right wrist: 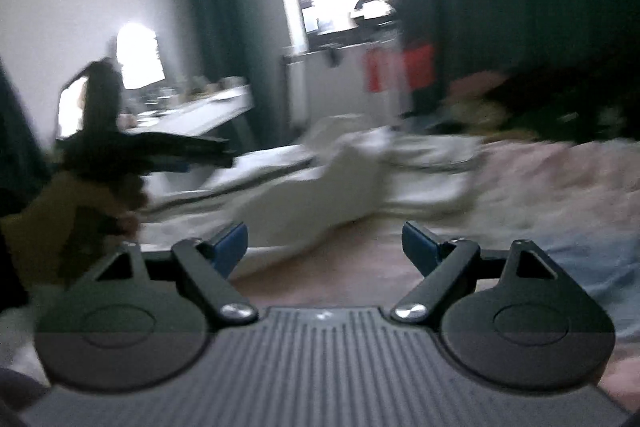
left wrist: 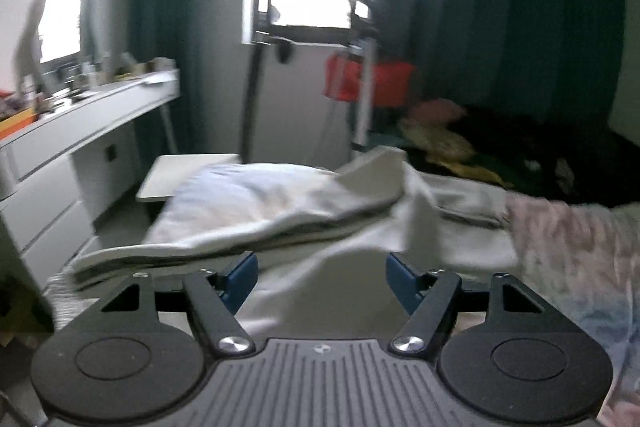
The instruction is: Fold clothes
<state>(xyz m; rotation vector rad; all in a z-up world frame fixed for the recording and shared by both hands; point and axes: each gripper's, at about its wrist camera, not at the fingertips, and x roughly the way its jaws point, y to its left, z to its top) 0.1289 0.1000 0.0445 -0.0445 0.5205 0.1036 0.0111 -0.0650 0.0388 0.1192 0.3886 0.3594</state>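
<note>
A white garment (left wrist: 304,211) lies rumpled on the bed, partly folded over itself, with a raised fold near its middle. My left gripper (left wrist: 322,277) is open just above its near edge and holds nothing. In the right wrist view the same white garment (right wrist: 340,171) lies ahead, blurred. My right gripper (right wrist: 324,247) is open and empty, over the pink patterned bedspread (right wrist: 552,187) short of the garment. The left gripper (right wrist: 160,151) and the hand holding it show at the left of the right wrist view.
A white dresser (left wrist: 80,131) with a mirror and small items stands at the left. A small white table (left wrist: 176,175) is beyond the bed. A rack with a red cloth (left wrist: 368,83) stands by the window. Dark and yellow clothes (left wrist: 460,147) lie at the far right.
</note>
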